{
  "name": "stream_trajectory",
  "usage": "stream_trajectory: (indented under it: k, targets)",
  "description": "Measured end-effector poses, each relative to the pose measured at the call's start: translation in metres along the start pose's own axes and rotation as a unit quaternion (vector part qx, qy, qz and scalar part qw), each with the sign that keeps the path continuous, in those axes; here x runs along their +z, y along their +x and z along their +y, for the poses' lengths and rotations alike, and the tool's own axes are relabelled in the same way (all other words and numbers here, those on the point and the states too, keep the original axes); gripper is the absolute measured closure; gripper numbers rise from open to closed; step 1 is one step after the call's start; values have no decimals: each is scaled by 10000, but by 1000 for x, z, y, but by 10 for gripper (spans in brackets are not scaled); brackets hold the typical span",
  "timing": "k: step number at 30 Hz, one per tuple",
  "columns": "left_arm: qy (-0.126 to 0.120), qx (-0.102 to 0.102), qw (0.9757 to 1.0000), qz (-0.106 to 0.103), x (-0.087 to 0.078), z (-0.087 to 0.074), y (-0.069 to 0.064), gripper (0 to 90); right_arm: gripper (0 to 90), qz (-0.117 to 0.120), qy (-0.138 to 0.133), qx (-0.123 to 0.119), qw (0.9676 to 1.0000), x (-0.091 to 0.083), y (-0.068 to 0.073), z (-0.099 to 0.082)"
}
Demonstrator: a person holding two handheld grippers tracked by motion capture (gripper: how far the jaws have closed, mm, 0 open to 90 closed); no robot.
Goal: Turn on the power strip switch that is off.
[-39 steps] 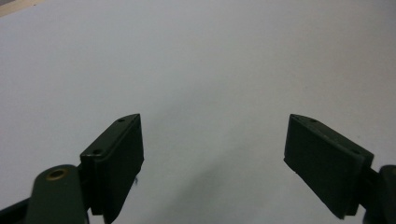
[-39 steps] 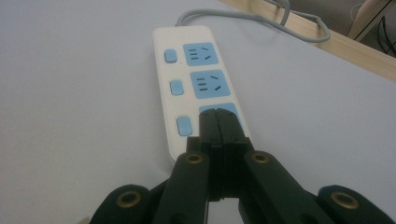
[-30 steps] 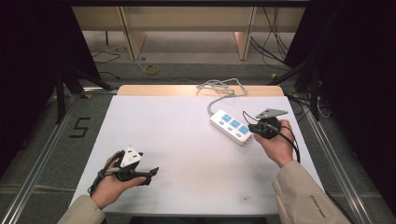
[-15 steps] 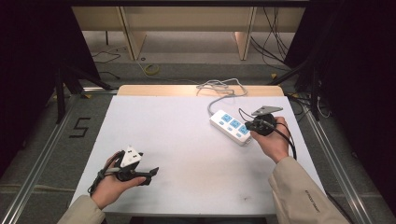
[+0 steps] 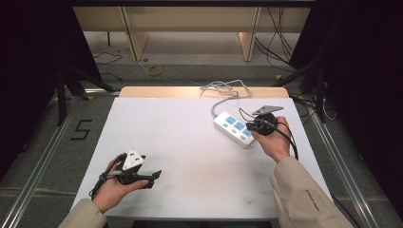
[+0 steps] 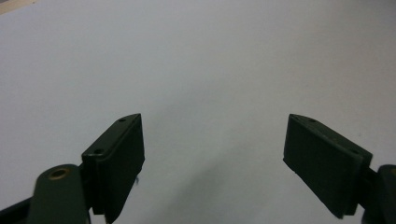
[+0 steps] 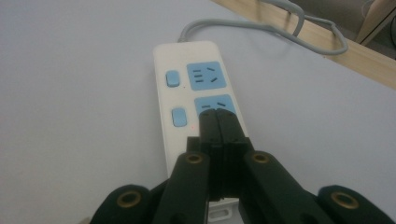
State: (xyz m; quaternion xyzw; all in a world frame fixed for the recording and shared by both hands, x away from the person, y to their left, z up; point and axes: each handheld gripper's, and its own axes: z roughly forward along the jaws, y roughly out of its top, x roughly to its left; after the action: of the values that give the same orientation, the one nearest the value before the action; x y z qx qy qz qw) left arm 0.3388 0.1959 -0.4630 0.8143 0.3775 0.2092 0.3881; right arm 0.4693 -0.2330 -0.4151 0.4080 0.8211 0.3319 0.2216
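The power strip (image 5: 234, 128) lies on the table (image 5: 190, 142) at its right side, its cable (image 5: 223, 90) running to the far edge. The right gripper (image 5: 252, 127) sits over the strip's near end; the left gripper (image 5: 153, 176) rests well apart, near the front left corner.

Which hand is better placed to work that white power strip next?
The right. Its gripper hangs shut over the power strip, tips on a blue socket. The left gripper rests open across the table.

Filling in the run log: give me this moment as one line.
right gripper: shut, tips over power strip middle socket | left gripper: open, nothing between jaws, above the table | strip's cord: trails off far edge
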Motion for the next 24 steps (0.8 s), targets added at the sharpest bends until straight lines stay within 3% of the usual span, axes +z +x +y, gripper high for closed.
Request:
stream_trajectory:
  k: [24]
  targets:
    - [16,23,10000,-3,0,0,0,206,900,-3,175,-57,9998,17,0,15]
